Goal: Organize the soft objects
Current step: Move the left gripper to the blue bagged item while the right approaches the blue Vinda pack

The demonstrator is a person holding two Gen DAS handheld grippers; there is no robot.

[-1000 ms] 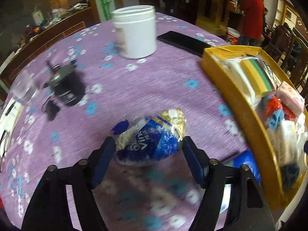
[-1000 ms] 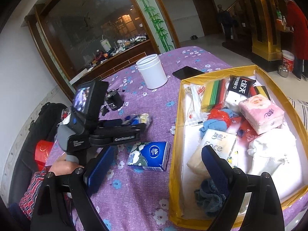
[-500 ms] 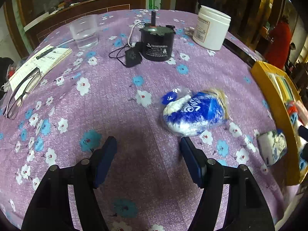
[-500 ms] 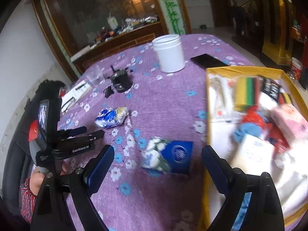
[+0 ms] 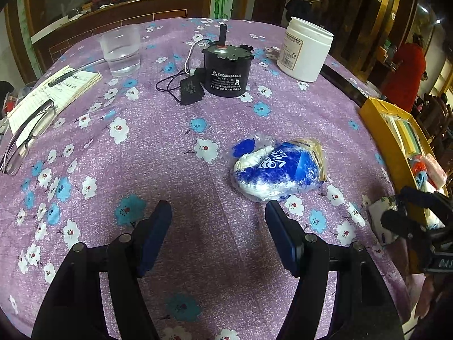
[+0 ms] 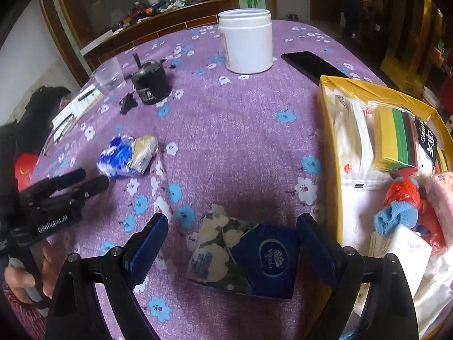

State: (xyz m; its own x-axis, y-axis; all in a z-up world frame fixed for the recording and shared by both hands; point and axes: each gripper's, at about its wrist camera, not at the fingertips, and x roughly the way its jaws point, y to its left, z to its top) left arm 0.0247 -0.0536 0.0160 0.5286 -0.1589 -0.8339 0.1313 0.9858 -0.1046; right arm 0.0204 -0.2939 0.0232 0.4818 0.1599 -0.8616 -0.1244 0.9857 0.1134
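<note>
A crumpled blue-and-white tissue bag (image 5: 277, 170) lies on the purple flowered cloth, just ahead and right of my left gripper (image 5: 218, 218), which is open with only cloth between its fingers. In the right wrist view the same bag (image 6: 127, 155) sits just beyond the left gripper (image 6: 90, 180). A blue floral tissue pack (image 6: 243, 255) lies flat between the wide-open fingers of my right gripper (image 6: 232, 222); the pads stand clear of it. From the left wrist view, the right gripper (image 5: 410, 221) hangs over that pack (image 5: 379, 221). The yellow box (image 6: 331, 141) of soft items is to the right.
A white jar (image 6: 246, 42), a black motor with cable (image 5: 226, 70), a glass of water (image 5: 121, 51), a notebook with pen and spectacles (image 5: 51, 96) and a dark phone (image 6: 308, 62) stand farther back. The box holds sponges, tissue packs and socks. People stand in the background.
The left gripper drew back from the crumpled bag, which had lain between its fingers and now lies free ahead. The right gripper swung left from over the box and sank around the floral pack.
</note>
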